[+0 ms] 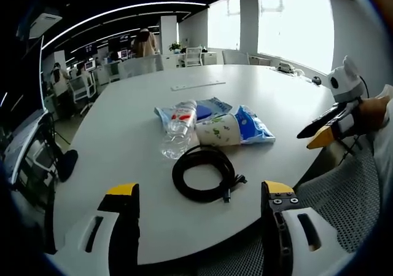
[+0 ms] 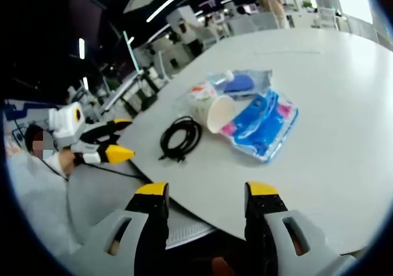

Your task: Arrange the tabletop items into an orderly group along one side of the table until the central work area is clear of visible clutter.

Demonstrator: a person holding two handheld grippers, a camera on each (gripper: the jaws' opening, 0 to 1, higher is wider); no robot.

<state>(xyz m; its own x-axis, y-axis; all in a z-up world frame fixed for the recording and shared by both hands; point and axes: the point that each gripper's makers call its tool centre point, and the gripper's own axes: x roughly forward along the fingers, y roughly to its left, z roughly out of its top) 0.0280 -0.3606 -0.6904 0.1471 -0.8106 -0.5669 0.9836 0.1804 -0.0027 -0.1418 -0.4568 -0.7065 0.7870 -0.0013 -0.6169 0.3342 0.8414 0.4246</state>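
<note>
1. 1 clear plastic bottle (image 1: 178, 130) is lying on its side on the white table (image 1: 123, 122), its long axis running from the cap end, far from the left gripper view, toward the near edge; it is resting against the other items.
2. 1 paper cup (image 1: 216, 130) is lying tipped over just beside the bottle, its open mouth (image 2: 220, 114) facing the right gripper view; I cannot tell whether anything is inside.
3. 2 blue plastic packets are lying under and behind them: 1 bright blue (image 2: 263, 123), 1 paler (image 2: 242, 82).
4. 1 coiled black cable (image 1: 204, 173) is sitting near the table's edge, apart from the cluster.
5. The left gripper (image 1: 199, 193) is hovering wide open, holding nothing.
6. The right gripper (image 2: 206, 191) is likewise spread wide, gripping nothing.
</note>
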